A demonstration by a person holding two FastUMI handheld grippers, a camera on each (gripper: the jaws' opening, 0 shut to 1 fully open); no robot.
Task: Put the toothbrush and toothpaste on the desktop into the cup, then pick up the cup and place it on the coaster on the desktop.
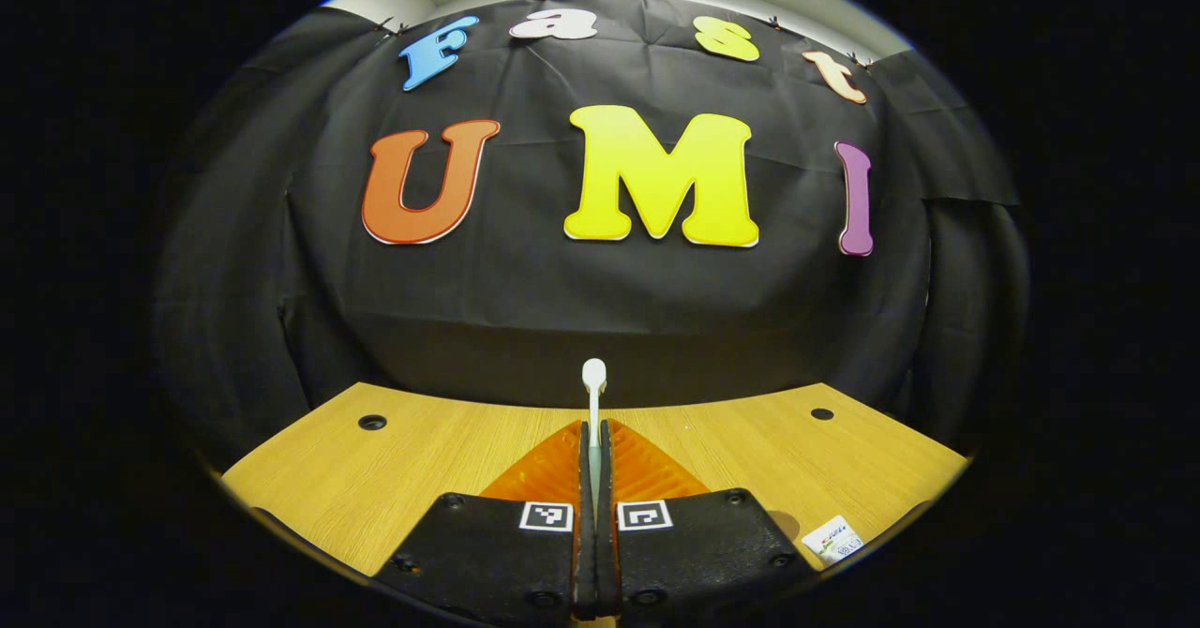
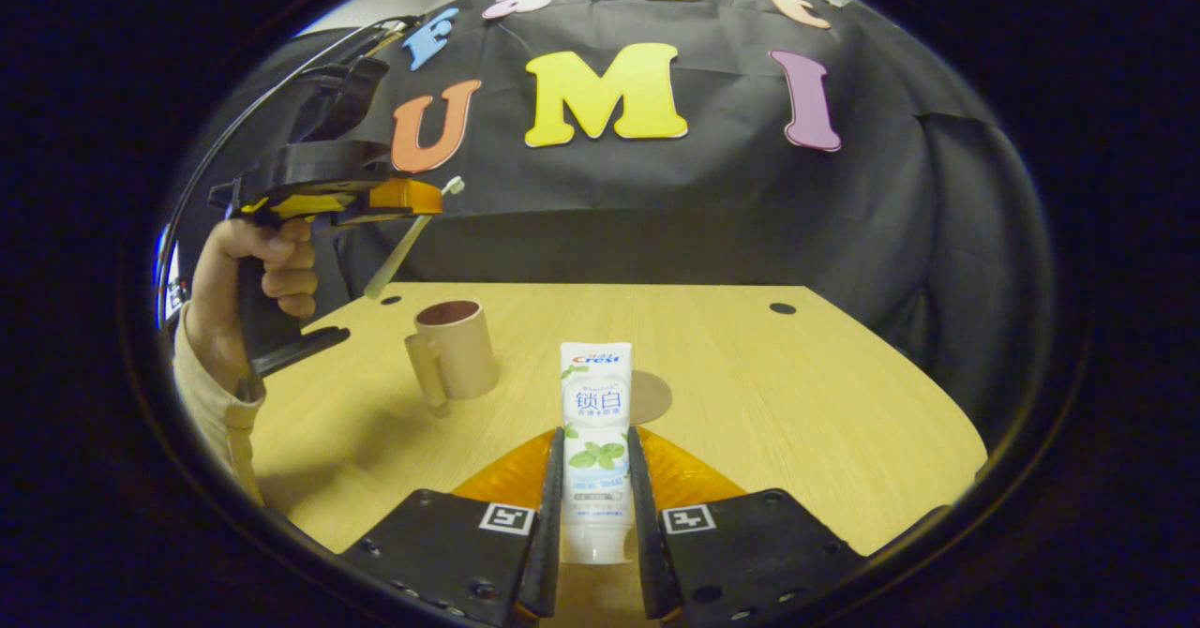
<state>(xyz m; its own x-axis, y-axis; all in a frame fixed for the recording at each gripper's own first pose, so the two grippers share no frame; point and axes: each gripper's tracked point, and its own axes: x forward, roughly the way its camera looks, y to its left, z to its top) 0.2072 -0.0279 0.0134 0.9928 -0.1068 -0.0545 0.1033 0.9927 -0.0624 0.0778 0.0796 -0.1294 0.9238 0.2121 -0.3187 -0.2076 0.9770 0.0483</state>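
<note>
In the left gripper view my left gripper is shut on a white toothbrush whose head sticks up past the fingertips, over the wooden desktop. In the right gripper view that left gripper, held by a hand, hangs high at the left with the toothbrush slanting down above a tan cup. My right gripper is shut on a white toothpaste tube, which points forward. A round brown coaster lies flat just right of the tube, partly hidden by it.
The wooden desktop has small dark holes at the far left and far right. A white sticker sits near the desk's right edge in the left gripper view. Black cloth walls close off the back and sides.
</note>
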